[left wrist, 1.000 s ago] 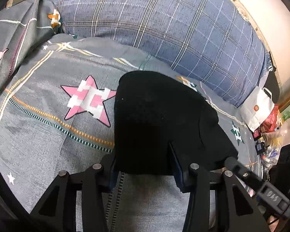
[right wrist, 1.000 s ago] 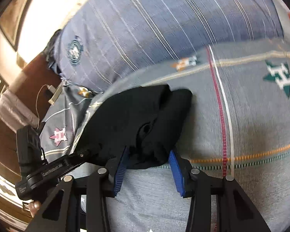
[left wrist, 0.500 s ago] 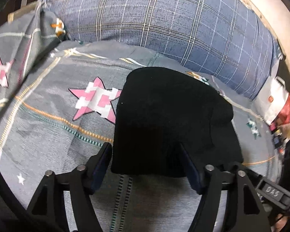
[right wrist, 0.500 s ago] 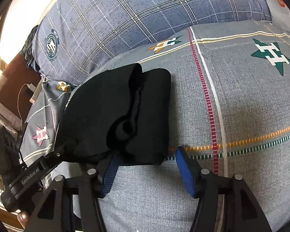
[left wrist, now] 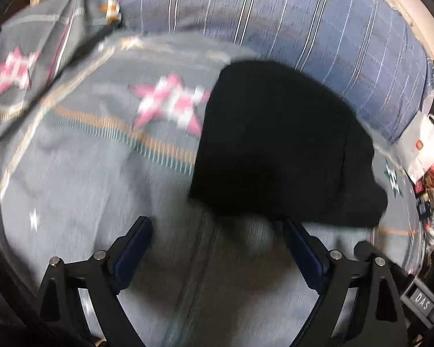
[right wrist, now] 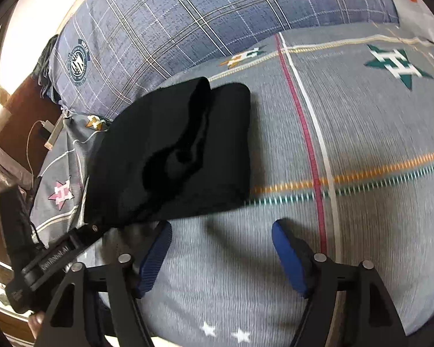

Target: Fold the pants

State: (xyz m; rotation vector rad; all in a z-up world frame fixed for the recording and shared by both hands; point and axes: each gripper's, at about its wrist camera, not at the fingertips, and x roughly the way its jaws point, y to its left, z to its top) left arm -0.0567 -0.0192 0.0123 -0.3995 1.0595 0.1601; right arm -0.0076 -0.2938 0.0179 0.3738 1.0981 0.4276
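Folded black fabric pants [right wrist: 176, 156] on grey star-patterned bedsheet [right wrist: 361, 133]
Left gripper [left wrist: 217, 237] and right gripper [right wrist: 220, 237] both spread wide, holding nothing

One folded black pants [right wrist: 173, 156], two claws, left claw [left wrist: 217, 248] and right claw [right wrist: 221, 253], one plaid pillow [right wrist: 205, 14], one white bag [left wrist: 419, 147], two pink stars [left wrist: 173, 104]

Folded pants [right wrist: 176, 156] on bedspread [right wrist: 361, 133], pillow [right wrist: 188, 14] behind
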